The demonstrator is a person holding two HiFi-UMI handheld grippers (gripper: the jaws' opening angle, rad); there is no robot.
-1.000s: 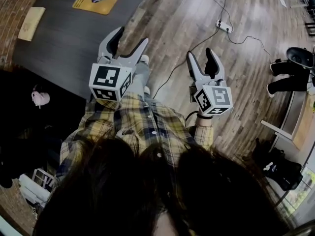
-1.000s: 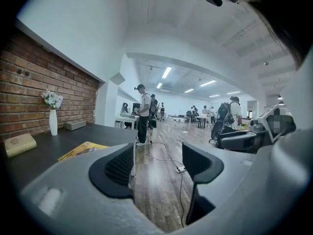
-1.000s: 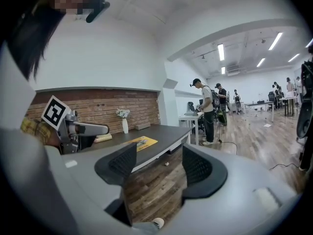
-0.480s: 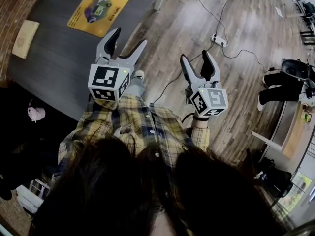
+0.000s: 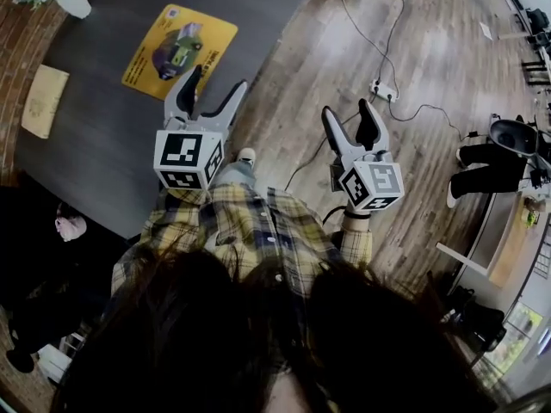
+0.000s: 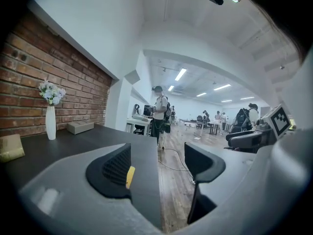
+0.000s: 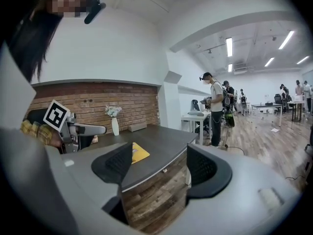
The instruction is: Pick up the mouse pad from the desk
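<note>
On the worktop [image 5: 103, 144] in the head view, the mouse pad [image 5: 179, 50] is lying nearer the left claw [image 5: 215, 80] than before. In the left gripper view, that claw is gaping empty, freshly widened. In the right gripper view, the right claw [image 7: 159, 169] has likewise been opening, empty; pickup is nearing.

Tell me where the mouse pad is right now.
In the head view the yellow mouse pad lies flat on the dark desk, upper left, just ahead of the left claw, with a white vase further left.
</note>
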